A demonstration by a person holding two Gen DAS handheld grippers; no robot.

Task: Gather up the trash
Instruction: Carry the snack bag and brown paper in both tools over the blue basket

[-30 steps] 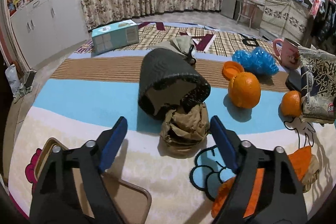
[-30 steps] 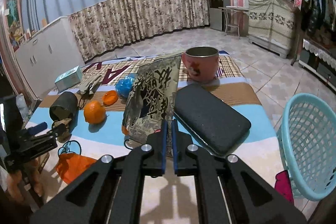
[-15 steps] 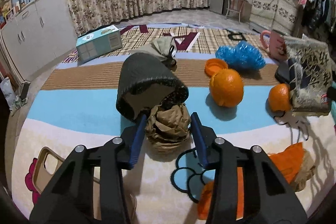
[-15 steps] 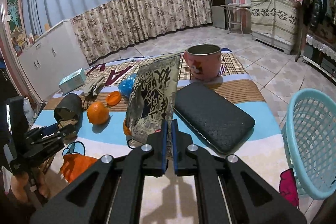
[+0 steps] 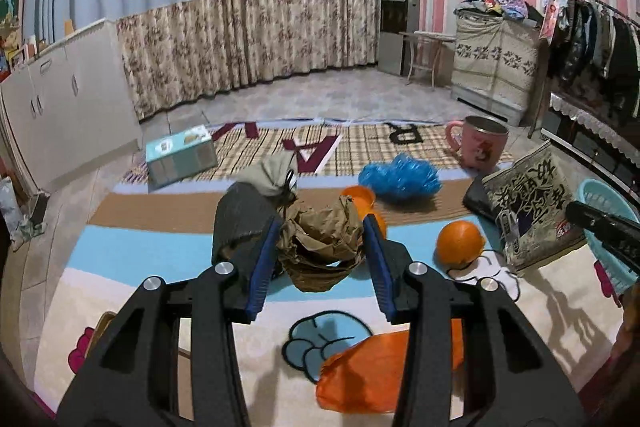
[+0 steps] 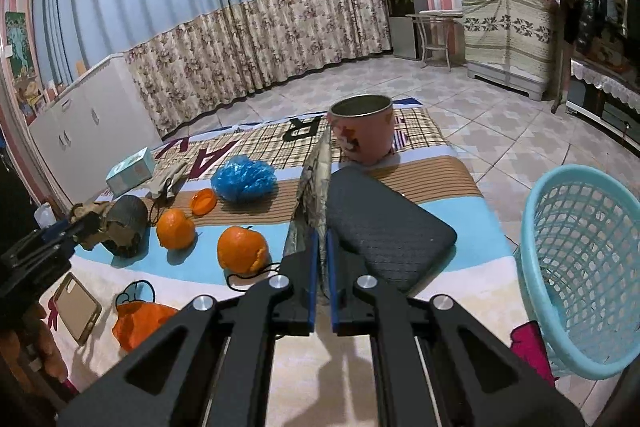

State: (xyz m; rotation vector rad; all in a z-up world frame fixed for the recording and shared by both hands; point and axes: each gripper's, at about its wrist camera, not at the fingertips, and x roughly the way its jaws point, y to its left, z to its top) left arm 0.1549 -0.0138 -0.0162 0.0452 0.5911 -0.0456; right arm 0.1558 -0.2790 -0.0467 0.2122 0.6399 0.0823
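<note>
The left tool (image 5: pixel 320 259) is clamped on a crumpled wad of brown paper (image 5: pixel 322 241), its blue pads pressing both sides, and the wad hangs clear of the striped cartoon mat (image 5: pixel 160 255), just in front of the dark ribbed cylinder (image 5: pixel 240 219) lying on its side. To do this carry well, the grip should stay firm but not crushing, since loose paper can slip or shed a fold; the wad should probably travel high enough to pass over the two oranges (image 6: pixel 242 251) and across to the light blue plastic mesh basket (image 6: pixel 580 227) standing off the mat's right edge, letting go only once it is over the rim. The right tool (image 6: pixel 322 267) has its fingers nearly together, pinching the edge of a flat printed foil snack bag (image 6: pixel 316 187) that stands upright beside the black quilted case (image 6: pixel 384 223).
</note>
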